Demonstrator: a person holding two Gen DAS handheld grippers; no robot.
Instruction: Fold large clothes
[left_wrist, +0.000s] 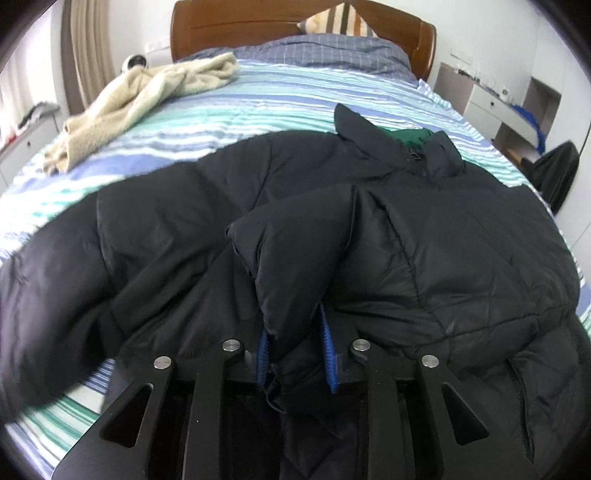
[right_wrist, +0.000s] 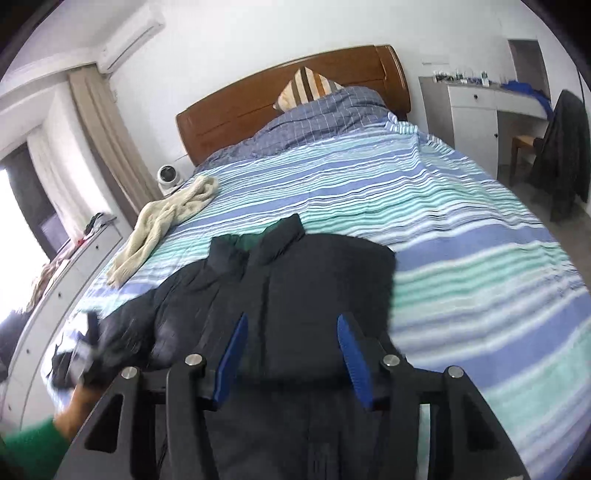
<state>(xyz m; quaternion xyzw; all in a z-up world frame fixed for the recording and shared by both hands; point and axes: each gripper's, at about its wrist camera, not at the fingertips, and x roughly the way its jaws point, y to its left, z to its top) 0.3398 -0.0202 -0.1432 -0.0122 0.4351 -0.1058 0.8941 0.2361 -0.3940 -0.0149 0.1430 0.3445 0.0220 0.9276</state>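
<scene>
A black quilted puffer jacket lies spread on the striped bed, its collar with green lining pointing at the headboard. My left gripper is shut on a folded part of the jacket's sleeve, and the fabric fills the gap between its blue pads. In the right wrist view the jacket lies below my right gripper. Its blue pads stand well apart, pressing on nothing. At the left edge, blurred, are the left gripper and a hand with a green sleeve.
A cream fleece garment lies at the bed's far left. A checked duvet, a striped pillow and the wooden headboard are at the head. On the right stand a white cabinet and a chair with dark clothing.
</scene>
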